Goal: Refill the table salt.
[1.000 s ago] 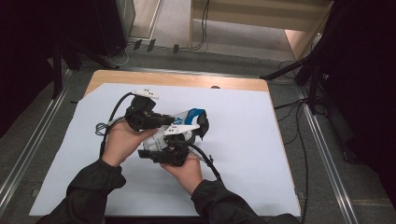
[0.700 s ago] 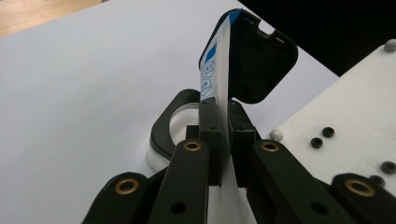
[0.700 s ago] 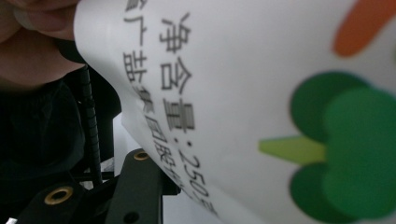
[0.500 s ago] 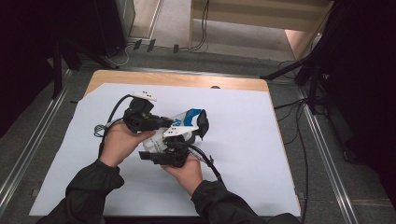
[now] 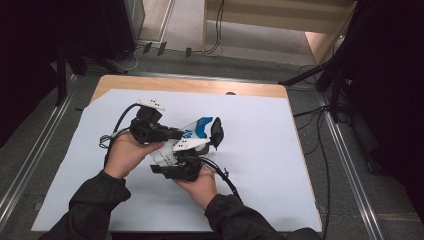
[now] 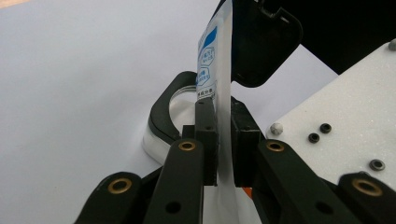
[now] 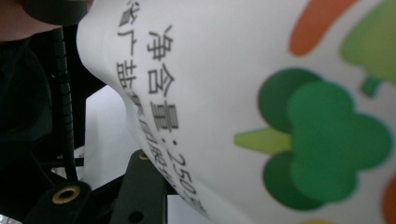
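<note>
Glossy plastic pouch (image 6: 219, 70), matt black jaws

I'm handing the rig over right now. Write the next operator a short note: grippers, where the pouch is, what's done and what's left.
Left gripper: shut on the thin edge of the white and blue pouch; its jaws have just been easing open a little, but the pads are pressed to the film.
Right gripper: under the pouch near its other end; whether the pads press on it I cannot tell.
Pouch: held between both grippers above the white sheet on the table, printed face toward the right gripper's camera.
Done: pouch picked up.
Left: probably opening or repositioning it; check the right grip first.
</note>
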`<action>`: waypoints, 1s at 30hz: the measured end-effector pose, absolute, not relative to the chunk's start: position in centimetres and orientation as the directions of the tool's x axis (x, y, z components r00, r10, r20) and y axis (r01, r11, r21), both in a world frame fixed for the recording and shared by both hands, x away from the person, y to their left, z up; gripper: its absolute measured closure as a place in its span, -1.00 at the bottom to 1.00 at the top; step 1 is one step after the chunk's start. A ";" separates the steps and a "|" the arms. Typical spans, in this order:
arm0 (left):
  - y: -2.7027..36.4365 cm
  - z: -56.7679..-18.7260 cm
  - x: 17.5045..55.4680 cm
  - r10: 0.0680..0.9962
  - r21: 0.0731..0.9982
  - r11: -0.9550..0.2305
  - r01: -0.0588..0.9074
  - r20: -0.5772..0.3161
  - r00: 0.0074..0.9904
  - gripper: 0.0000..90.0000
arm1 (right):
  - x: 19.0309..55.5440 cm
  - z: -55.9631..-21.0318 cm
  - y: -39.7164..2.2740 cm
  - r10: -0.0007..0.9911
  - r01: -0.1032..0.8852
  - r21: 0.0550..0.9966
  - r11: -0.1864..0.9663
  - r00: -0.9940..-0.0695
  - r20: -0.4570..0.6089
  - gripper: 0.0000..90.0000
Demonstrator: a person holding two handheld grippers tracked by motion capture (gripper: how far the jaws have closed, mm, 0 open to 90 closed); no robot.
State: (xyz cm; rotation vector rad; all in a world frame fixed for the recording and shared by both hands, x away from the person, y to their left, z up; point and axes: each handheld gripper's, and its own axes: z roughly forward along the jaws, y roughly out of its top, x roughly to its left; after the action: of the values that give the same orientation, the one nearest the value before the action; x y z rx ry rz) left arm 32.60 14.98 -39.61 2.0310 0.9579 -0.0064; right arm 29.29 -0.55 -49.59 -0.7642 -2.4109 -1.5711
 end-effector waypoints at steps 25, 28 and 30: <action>14.9 -39.9 33.2 0.607 0.698 -0.336 0.633 -0.353 0.712 0.84 | 29.0 -50.9 -0.8 0.322 0.423 0.820 0.385 -0.894 0.310 0.46; 14.7 -39.9 33.3 0.605 0.697 -0.340 0.631 -0.352 0.714 0.83 | 28.9 -51.1 -0.9 0.323 0.424 0.820 0.385 -0.894 0.310 0.46; 14.7 -39.9 33.4 0.599 0.698 -0.342 0.629 -0.354 0.718 0.82 | 28.9 -51.3 -1.0 0.325 0.421 0.824 0.380 -0.894 0.308 0.46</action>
State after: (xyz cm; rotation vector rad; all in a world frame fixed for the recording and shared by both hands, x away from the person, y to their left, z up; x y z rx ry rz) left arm 33.43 14.68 -39.93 2.0393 0.9339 -0.0426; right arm 28.87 -1.02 -51.33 -0.6863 -2.5292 -1.5542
